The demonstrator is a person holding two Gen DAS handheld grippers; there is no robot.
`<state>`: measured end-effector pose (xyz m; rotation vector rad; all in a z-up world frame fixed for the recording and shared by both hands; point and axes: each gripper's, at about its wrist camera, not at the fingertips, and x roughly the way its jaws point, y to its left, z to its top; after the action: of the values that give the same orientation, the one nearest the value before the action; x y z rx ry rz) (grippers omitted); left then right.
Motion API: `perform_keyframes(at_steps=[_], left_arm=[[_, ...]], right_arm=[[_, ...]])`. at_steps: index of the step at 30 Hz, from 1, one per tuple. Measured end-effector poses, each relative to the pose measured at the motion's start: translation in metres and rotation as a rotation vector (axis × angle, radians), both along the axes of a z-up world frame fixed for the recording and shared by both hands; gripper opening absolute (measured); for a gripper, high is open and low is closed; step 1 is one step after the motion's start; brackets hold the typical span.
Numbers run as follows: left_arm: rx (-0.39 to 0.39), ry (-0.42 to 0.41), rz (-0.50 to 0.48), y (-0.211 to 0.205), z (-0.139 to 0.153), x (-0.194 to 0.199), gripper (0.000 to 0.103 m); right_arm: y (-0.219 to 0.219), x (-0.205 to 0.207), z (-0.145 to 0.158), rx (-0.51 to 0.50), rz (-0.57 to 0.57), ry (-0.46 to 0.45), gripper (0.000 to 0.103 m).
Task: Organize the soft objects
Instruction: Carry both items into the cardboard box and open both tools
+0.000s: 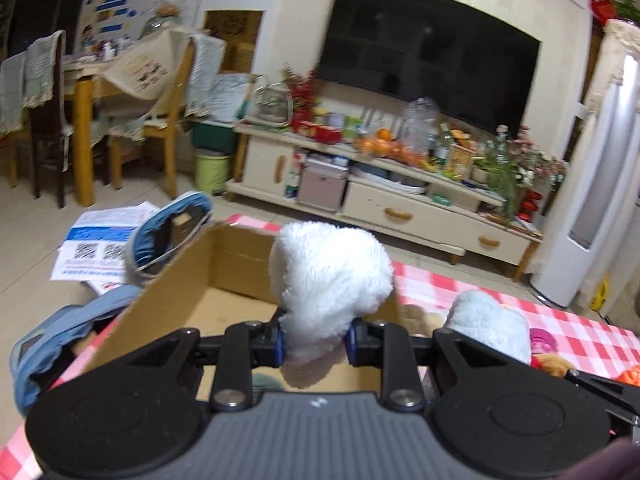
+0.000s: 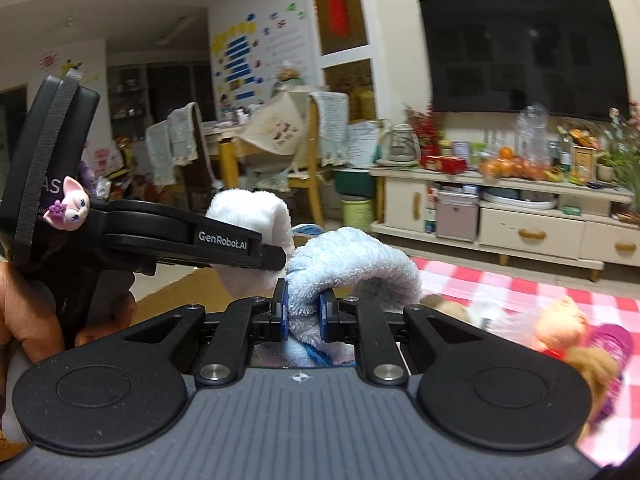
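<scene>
My left gripper (image 1: 316, 340) is shut on a white fluffy soft piece (image 1: 332, 276) and holds it over the open cardboard box (image 1: 176, 280). My right gripper (image 2: 304, 312) is shut on a light blue fluffy soft piece (image 2: 356, 264), held above the red-checked cloth. The blue piece also shows in the left wrist view (image 1: 488, 328), right of the box. The white piece (image 2: 256, 212) and the left gripper body (image 2: 200, 240) show in the right wrist view, just to my left. A plush doll with a purple part (image 2: 576, 336) lies on the cloth at the right.
The red-and-white checked cloth (image 1: 520, 300) covers the table. Blue fabric bags (image 1: 168, 228) and printed sheets (image 1: 96, 244) lie left of the box. A TV stand (image 1: 400, 196) with clutter, a tall white appliance (image 1: 600, 160) and a dining table with chairs (image 1: 100, 92) stand beyond.
</scene>
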<state>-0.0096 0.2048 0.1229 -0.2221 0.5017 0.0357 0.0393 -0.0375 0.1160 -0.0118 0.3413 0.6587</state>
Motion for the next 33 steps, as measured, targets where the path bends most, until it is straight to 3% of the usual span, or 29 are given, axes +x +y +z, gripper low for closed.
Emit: perform_keyframes(at_steps=[10, 14, 16, 18, 19, 21, 23, 33], left_arm=[[-0.012, 0.077, 0.081, 0.033, -0.014, 0.005, 0.026], [-0.012, 0.121, 0.095, 0.038, -0.02, 0.007, 0.03], [-0.011, 0.146, 0.096, 0.04, -0.022, 0.008, 0.035], [-0.01, 0.153, 0.105, 0.041, -0.022, 0.009, 0.048], [-0.015, 0.151, 0.108, 0.042, -0.022, 0.008, 0.051], [-0.019, 0.141, 0.115, 0.043, -0.02, 0.006, 0.067], [-0.018, 0.121, 0.124, 0.041, -0.017, 0.004, 0.071], [0.0, 0.079, 0.106, 0.026, -0.011, -0.001, 0.097]], right_arm=[[0.036, 0.019, -0.013, -0.071, 0.072, 0.034, 0.017], [0.046, 0.021, -0.018, -0.114, 0.06, 0.043, 0.023], [0.043, 0.019, -0.017, -0.124, 0.041, 0.048, 0.039], [0.041, 0.017, -0.015, -0.109, 0.024, 0.045, 0.078], [0.039, 0.013, -0.012, -0.1, 0.012, 0.036, 0.084], [0.035, 0.01, -0.007, -0.091, 0.002, 0.027, 0.091], [0.032, 0.005, -0.003, -0.09, -0.025, 0.016, 0.1], [0.0, -0.021, -0.002, -0.078, -0.193, -0.006, 0.103]])
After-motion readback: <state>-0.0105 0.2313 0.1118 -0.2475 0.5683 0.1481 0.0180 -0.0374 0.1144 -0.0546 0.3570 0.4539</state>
